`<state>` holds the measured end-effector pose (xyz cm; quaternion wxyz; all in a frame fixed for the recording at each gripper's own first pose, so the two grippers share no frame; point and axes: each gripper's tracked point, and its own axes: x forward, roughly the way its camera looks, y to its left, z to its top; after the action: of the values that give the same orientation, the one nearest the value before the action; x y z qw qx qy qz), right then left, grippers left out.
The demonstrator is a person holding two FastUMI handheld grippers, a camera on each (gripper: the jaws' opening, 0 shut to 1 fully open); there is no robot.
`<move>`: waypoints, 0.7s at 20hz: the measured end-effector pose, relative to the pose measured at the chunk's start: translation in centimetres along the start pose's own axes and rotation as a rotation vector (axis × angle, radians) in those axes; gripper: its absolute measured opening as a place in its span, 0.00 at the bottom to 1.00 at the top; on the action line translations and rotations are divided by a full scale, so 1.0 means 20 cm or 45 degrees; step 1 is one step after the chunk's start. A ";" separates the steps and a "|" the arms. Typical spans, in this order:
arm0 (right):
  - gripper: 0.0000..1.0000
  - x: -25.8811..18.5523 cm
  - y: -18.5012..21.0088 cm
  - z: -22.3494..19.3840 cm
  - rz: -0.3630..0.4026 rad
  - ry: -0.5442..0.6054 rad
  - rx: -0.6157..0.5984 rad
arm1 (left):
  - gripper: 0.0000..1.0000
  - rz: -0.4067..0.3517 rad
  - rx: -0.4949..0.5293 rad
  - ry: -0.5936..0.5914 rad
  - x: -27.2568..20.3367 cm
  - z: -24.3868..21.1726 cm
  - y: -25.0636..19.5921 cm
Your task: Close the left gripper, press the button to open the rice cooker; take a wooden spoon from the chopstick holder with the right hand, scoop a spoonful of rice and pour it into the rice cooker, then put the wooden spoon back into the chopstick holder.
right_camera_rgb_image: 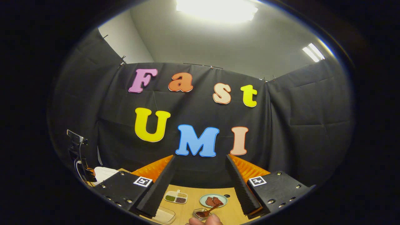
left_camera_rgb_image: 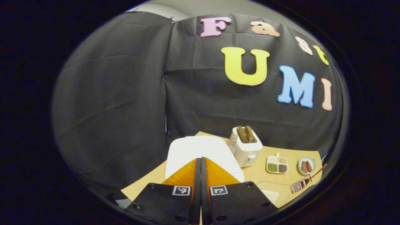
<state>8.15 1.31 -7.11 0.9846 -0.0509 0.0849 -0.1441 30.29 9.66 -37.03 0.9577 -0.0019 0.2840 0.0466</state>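
My left gripper (left_camera_rgb_image: 200, 158) is shut with nothing between its fingers, and its tips hang over the near part of the white rice cooker (left_camera_rgb_image: 193, 150), whose lid is down. Far right on the table, the chopstick holder (left_camera_rgb_image: 299, 186) holds a wooden spoon (left_camera_rgb_image: 316, 172) whose handle leans out to the right. A shallow tray of white rice (left_camera_rgb_image: 271, 194) lies near the front edge. My right gripper (right_camera_rgb_image: 200, 156) is open and raised, pointing at the back wall. Below it I see the holder with the spoon (right_camera_rgb_image: 203, 213), the rice tray (right_camera_rgb_image: 164, 215) and the cooker (right_camera_rgb_image: 104, 173) at far left.
A white toaster (left_camera_rgb_image: 247, 149) with two slices stands right of the cooker, a small bottle (left_camera_rgb_image: 232, 143) beside it. A divided dish of grains (left_camera_rgb_image: 277, 164) and a plate of sausages (left_camera_rgb_image: 306, 166) sit farther right. Fingers of a hand (right_camera_rgb_image: 204, 221) show at the bottom edge. A camera stand (right_camera_rgb_image: 76, 137) stands at left.
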 end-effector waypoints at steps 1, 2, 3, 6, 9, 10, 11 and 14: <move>0.96 0.01 0.01 -0.03 -0.002 0.032 -0.013 | 0.09 0.004 -0.004 0.052 0.08 -0.06 0.00; 0.96 0.01 0.02 -0.05 -0.010 0.052 -0.029 | 0.09 0.008 -0.014 0.094 0.17 -0.13 0.00; 0.96 0.01 0.02 -0.05 -0.020 0.058 -0.046 | 0.09 0.011 -0.025 0.121 0.24 -0.17 -0.01; 0.96 0.01 0.03 -0.08 -0.035 0.088 -0.104 | 0.09 0.006 0.004 0.187 0.40 -0.31 -0.04; 0.96 0.02 0.03 -0.11 -0.047 0.110 -0.110 | 0.09 -0.016 0.042 0.246 0.48 -0.45 -0.08; 0.96 0.02 0.04 -0.12 -0.046 0.121 -0.112 | 0.10 -0.003 0.056 0.261 0.48 -0.50 -0.07; 0.96 0.03 0.05 -0.12 -0.042 0.127 -0.114 | 0.10 -0.010 0.094 0.204 0.49 -0.46 -0.08; 0.96 0.03 0.08 -0.13 -0.025 0.132 -0.103 | 0.10 -0.030 0.060 0.223 0.49 -0.47 -0.09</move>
<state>8.61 2.38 -10.00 0.9746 -0.0838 0.1411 -0.1526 33.47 8.45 -50.18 0.9295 0.0134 0.3675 0.0284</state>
